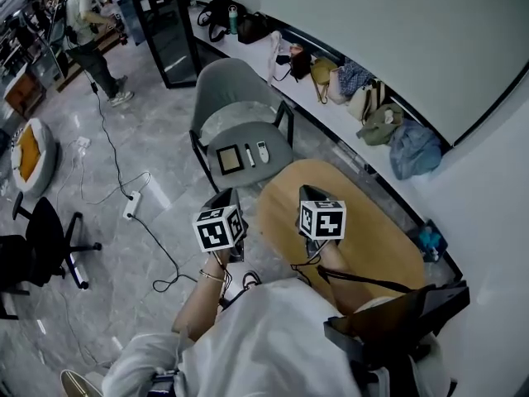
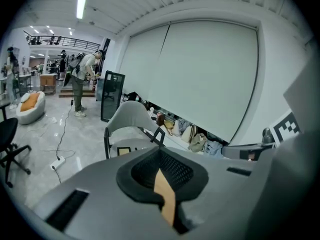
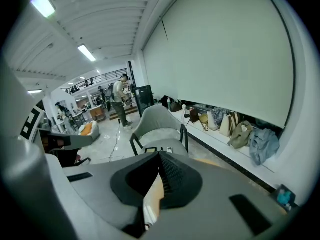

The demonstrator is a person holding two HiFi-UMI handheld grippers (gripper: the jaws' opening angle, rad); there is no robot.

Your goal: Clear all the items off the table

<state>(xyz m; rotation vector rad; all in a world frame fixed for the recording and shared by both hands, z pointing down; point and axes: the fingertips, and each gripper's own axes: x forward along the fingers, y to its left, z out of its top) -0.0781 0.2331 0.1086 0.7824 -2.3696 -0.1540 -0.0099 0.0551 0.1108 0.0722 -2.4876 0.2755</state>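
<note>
Grey marble floor [image 1: 124,139] spreads under the head view, with a wooden oval tabletop [image 1: 364,230] just in front of me and a grey chair [image 1: 235,85] at its far end. On the chair seat, off the tabletop, lie a dark square frame [image 1: 230,159], a thin white stick [image 1: 250,155] and a small white remote-like piece [image 1: 263,150], side by side and apart from each other. I hold my left hand-held gripper [image 1: 225,198] beside the tabletop's left edge and my right hand-held gripper [image 1: 312,195] over its near end. Both point toward the chair. Bags [image 1: 364,98] line a ledge along the wall, and a person [image 1: 87,23] stands far off by a black cabinet [image 1: 169,31]. From the left gripper view, my left hand-held gripper [image 2: 160,151] is clenched, its dark pads meeting with nothing between them. The chair [image 2: 127,116] with the frame [image 2: 123,150] stands beyond. From the right gripper view, my right hand-held gripper [image 3: 159,156] is likewise clenched on nothing. The frame [image 3: 150,149] and the remote-like piece [image 3: 169,149] show on the seat ahead, past a strip of tabletop [image 3: 206,161].
</note>
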